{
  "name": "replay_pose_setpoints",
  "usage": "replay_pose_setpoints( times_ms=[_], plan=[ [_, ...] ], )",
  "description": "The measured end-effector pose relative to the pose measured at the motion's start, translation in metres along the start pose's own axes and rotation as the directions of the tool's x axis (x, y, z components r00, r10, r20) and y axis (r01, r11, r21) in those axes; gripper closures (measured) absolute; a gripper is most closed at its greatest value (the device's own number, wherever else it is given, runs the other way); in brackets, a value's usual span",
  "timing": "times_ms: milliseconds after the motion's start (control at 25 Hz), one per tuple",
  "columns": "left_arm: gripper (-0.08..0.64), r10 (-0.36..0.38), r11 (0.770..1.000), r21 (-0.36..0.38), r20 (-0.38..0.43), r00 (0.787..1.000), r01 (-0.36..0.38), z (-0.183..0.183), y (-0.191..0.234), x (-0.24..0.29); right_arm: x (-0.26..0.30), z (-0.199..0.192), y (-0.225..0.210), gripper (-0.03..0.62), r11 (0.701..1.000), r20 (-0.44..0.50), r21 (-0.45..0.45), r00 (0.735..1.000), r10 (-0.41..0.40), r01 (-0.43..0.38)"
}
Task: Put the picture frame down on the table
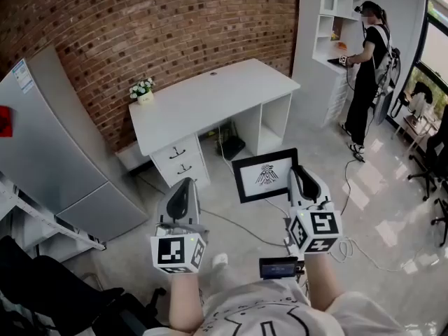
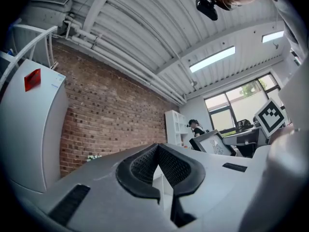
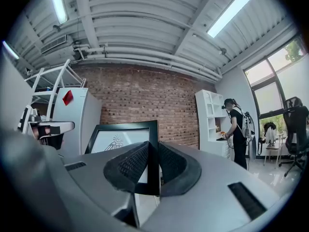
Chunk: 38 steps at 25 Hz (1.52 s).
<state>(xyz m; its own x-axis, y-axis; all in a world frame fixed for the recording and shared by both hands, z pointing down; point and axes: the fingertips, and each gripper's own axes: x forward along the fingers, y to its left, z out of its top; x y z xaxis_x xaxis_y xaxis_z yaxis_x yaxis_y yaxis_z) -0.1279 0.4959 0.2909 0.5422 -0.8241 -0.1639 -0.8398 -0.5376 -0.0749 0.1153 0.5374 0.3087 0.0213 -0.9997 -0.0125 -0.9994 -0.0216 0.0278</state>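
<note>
From my remote seat at the rig: the right gripper point(image 1: 302, 180) is clamped on the picture frame point(image 1: 266, 176), its two jaws pinching the frame's black right-hand edge, as the right gripper view shows plainly. The frame, black-bordered with a dark emblem on a white sheet, hangs in the air over the pale glossy floor point(image 1: 378, 208), held close to upright with its printed face turned towards me. It is well short of the white desk point(image 1: 210, 100), which stands against the brick wall point(image 1: 154, 26), and touches no surface.

The left gripper point(image 1: 182, 187) hangs just beside the frame on its left, apart from it. I see its ribbed pads drawn together at the tips in the left gripper view, with nothing held between them.

On the desk's far left corner sits a small pot of white flowers point(image 1: 143, 89); the rest of the top is bare. A grey refrigerator point(image 1: 49, 138) stands to the left of the desk. At the far right a person in dark clothes point(image 1: 367, 61) stands facing a white shelf unit point(image 1: 336, 19), well apart from me, and black office chairs point(image 1: 430, 163) stand near the window
</note>
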Motion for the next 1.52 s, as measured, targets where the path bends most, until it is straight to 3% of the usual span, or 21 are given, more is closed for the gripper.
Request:
replay_pose_setpoints(
  times_ms=[480,760,1200,1520],
  plan=[
    [0.549,0.036,0.998,-0.047,-0.017,0.999,-0.037,-0.031,0.072,0.064,0.091,-0.013,0.017,0.528,0.999,-0.034,-0.006,0.999,0.034,-0.035],
    [0.549,0.013,0.997,-0.081,-0.018,1.000,-0.014,-0.043,0.119,0.123,0.155,-0.014,0.033,0.528,0.999,-0.058,-0.014,0.998,0.035,-0.036],
    [0.549,-0.071,0.994,-0.082,-0.011,0.997,0.070,-0.054,0.188,0.218,0.257,-0.005,0.049,0.528,1.000,-0.046,0.004,0.998,-0.031,0.031],
    [0.549,-0.112,0.990,-0.090,-0.014,0.994,0.111,-0.069,0.216,0.250,0.298,-0.013,0.058,0.528,0.997,-0.058,0.019,0.996,-0.073,0.074]
  ],
)
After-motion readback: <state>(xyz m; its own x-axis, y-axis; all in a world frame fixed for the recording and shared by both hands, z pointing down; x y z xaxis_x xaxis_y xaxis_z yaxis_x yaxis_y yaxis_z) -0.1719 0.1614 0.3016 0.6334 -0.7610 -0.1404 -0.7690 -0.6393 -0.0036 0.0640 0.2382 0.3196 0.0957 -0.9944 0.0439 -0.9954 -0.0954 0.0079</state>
